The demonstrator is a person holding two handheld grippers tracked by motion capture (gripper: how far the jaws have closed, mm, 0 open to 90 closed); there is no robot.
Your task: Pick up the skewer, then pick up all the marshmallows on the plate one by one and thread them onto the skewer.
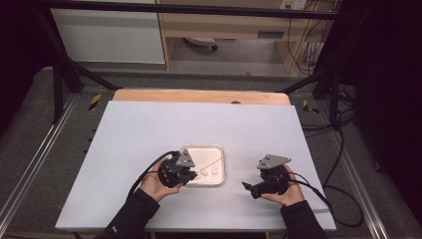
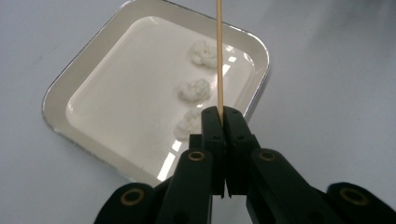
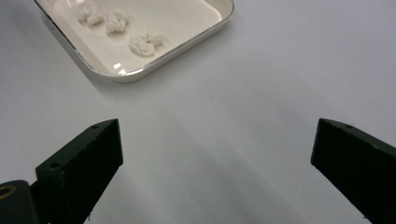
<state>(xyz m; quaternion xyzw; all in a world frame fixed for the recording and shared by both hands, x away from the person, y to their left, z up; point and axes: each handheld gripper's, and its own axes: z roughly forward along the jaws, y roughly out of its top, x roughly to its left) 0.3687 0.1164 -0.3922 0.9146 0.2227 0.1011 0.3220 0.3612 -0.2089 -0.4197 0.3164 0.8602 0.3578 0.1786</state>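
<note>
- Left gripper (image 2: 222, 116): jaws clamped on a skewer (image 2: 218, 56) that reaches over the tray (image 2: 93, 56).
- Right gripper (image 3: 217, 154): jaws wide apart, nothing between them, above the table (image 3: 261, 93).

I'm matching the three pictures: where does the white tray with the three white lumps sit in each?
High view: white tray at table centre, right of the left tongs.
Left gripper view: upper left, behind the wooden stick.
Right gripper view: top left corner.
Shared landmark: the three white lumps.
</note>
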